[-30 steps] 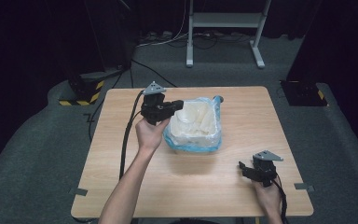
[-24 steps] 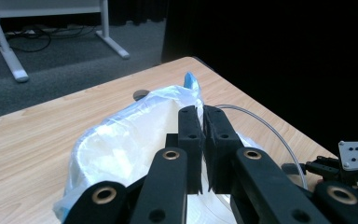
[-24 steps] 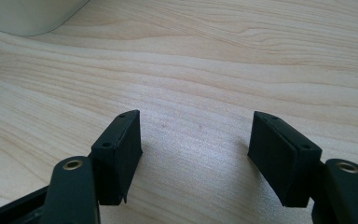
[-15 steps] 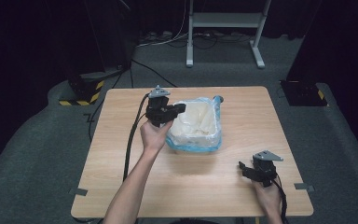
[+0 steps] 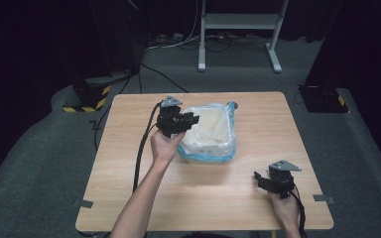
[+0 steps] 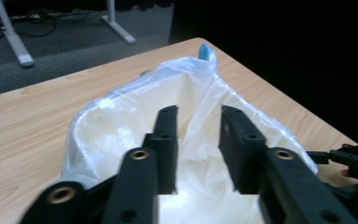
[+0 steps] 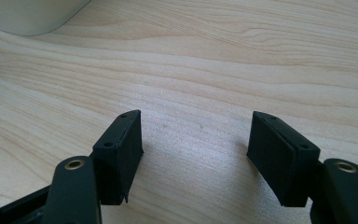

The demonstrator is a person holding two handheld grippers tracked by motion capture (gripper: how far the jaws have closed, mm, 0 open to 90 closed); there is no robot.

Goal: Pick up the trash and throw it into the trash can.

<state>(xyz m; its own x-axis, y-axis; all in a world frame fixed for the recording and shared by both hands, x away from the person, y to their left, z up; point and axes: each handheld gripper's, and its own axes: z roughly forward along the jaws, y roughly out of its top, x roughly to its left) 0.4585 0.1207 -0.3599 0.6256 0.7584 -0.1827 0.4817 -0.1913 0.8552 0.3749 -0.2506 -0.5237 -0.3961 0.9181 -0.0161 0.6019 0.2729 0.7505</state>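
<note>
At the lower right of the high view, the right gripper (image 5: 264, 179) rests low over the bare table (image 5: 129, 198); the right gripper view shows what is too small to read there: jaws spread wide, nothing between them. Farther up, at frame centre, the left gripper (image 5: 192, 119) hangs over the plastic-lined tub (image 5: 213, 134). The left gripper view shows its jaws, which have just been opening, parted over loose liner, pressing nothing.

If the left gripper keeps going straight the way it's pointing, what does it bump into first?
Probably the clear plastic bag lining the white bin. The left gripper, jaws just opened with nothing between them, points into the bag's open mouth, so loose film looks first in line, though depth is unclear.
</note>
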